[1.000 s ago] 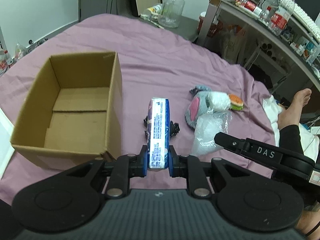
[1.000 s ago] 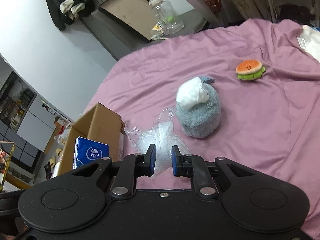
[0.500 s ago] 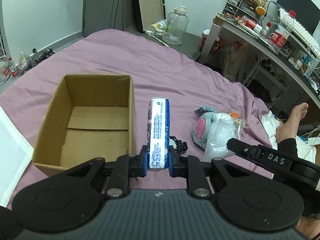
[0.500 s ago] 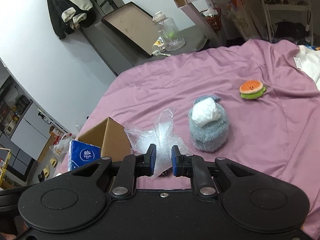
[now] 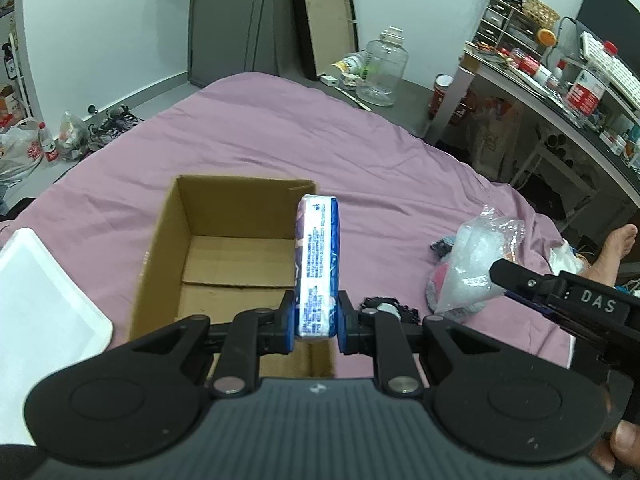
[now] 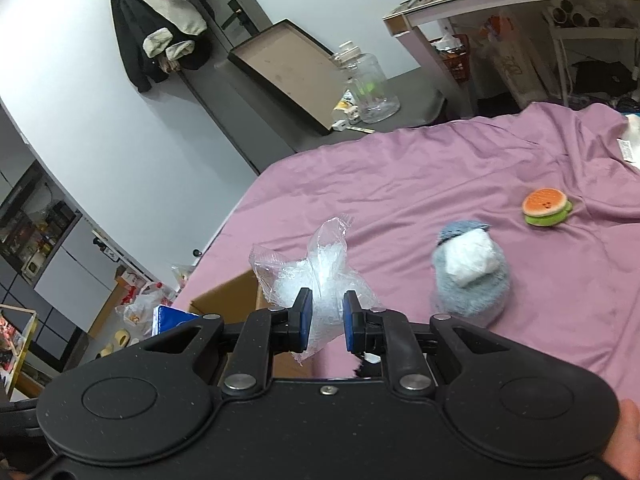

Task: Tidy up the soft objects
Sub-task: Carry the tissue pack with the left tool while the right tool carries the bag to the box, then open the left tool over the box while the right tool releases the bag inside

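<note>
Nearest, the left gripper (image 5: 315, 326) had its blue-padded fingers (image 5: 287, 330) pressed against the narrow sides of a tissue pack (image 5: 317, 264), a soft rectangular packet in glossy blue-and-white film with fine print along the edge that faced the camera. It stood on edge, pointing away from the camera, over the right wall of the cardboard box (image 5: 160, 248), an open-topped brown carton with plain matte walls and folded flaps forming its floor. The box sat on the purple bedsheet (image 5: 280, 128), a smooth cloth with shallow creases. A white, flat-sided foam-like slab (image 5: 36, 320) lay just left of the box.

Likewise close in, the right gripper (image 6: 324, 322) pinched a clear plastic bag (image 6: 316, 276) between its narrowly set fingers (image 6: 303, 320); the bag was crinkled, translucent and bunched to a twisted top. In the left view the same bag hung in front of a plush toy. Beyond it, on the sheet, lay the grey-blue plush toy (image 6: 472, 280), a fuzzy rounded lump with a white patch on top. Farther right and apart from it sat a small burger-shaped toy (image 6: 546, 206), orange on top, green beneath.

Past the bed's far edge stood a clear plastic jug (image 5: 382, 70) on the grey floor, and a cluttered desk (image 5: 560, 92) ran along the right.
</note>
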Motion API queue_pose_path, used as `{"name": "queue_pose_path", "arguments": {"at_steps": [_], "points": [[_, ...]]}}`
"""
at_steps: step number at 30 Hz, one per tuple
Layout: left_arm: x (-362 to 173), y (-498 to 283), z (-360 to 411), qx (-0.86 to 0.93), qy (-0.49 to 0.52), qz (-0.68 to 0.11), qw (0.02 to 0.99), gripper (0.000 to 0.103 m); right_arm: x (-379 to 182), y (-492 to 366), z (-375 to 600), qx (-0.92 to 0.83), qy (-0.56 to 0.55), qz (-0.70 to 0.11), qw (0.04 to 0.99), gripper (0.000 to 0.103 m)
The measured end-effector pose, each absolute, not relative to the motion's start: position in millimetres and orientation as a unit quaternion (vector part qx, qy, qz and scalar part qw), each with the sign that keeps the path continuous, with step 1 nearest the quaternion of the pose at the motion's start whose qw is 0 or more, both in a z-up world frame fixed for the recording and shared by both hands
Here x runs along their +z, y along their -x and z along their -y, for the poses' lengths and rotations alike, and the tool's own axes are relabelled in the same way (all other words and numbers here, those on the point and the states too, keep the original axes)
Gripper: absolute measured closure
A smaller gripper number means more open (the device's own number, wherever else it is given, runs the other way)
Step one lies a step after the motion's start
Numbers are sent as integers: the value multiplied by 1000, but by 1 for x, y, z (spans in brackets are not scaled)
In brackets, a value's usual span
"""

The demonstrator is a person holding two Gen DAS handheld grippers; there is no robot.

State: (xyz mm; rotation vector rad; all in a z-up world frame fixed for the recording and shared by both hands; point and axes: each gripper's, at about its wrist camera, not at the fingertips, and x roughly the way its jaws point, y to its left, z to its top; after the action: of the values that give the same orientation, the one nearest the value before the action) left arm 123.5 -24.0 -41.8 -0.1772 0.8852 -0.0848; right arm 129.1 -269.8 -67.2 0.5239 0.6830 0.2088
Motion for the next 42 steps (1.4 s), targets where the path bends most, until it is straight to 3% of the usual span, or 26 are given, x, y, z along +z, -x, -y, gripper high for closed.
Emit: {"name": "queue_pose_path", "arguments": {"at_steps": [33,42], "points": [[-108,-213,-44,1,99,-477,873,84,-85,-189,163,171,-228,-367,885,87],[-100,-209,-54,3,108,-469,877,84,-83,-195,152,171,-226,-366,887,87]]}}
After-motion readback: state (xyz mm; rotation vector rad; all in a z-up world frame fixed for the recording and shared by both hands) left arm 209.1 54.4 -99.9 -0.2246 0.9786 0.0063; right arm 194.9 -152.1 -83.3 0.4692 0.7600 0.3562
